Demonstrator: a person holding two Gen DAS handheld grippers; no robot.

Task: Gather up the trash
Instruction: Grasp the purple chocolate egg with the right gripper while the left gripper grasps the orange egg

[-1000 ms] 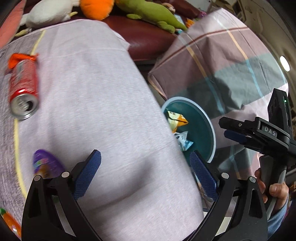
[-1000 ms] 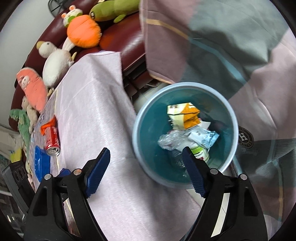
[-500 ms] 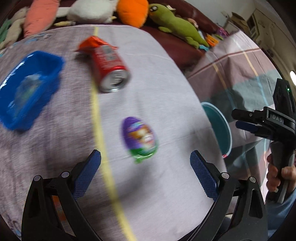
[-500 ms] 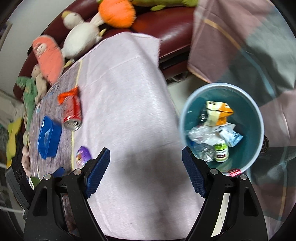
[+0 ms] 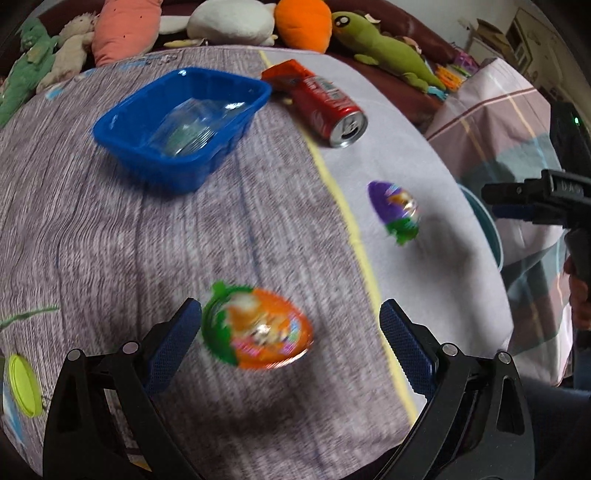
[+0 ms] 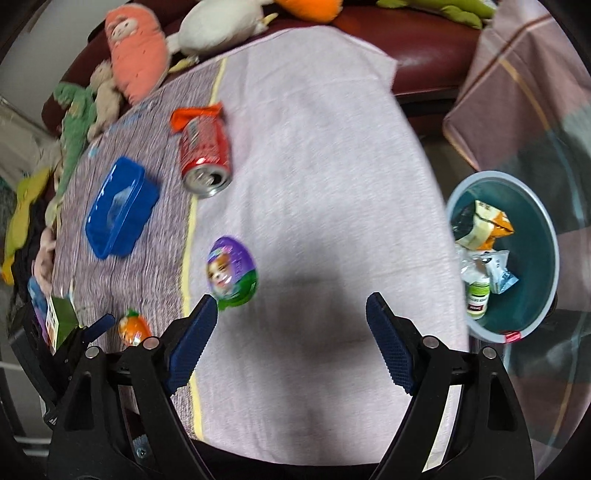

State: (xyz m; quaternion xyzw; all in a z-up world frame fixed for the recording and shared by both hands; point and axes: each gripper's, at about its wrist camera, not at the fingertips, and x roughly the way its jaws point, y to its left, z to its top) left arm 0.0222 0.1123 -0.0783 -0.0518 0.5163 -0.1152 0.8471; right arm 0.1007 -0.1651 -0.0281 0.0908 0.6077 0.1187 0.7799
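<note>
On the cloth-covered table lie an orange and green egg-shaped wrapper [image 5: 258, 328], a purple and green egg-shaped wrapper [image 5: 397, 210], a red soda can [image 5: 327, 107] on its side and a blue plastic tray [image 5: 181, 122]. My left gripper [image 5: 291, 339] is open, with the orange egg between its fingers, close to the left one. My right gripper [image 6: 291, 336] is open and empty above the cloth, the purple egg [image 6: 231, 273] just beyond its left finger. The teal trash bin [image 6: 546, 236] holding several wrappers stands below the table's right edge.
Plush toys [image 5: 236, 22] line the sofa behind the table. An orange wrapper [image 6: 195, 112] lies behind the can [image 6: 205, 155]. A checked blanket [image 5: 509, 122] is at the right. A yellow-green lid [image 5: 22, 384] is at the left edge.
Both grippers have swung left, away from the bin and over the table. The orange egg has come into the left view between the open fingers; the purple egg now lies further right.
</note>
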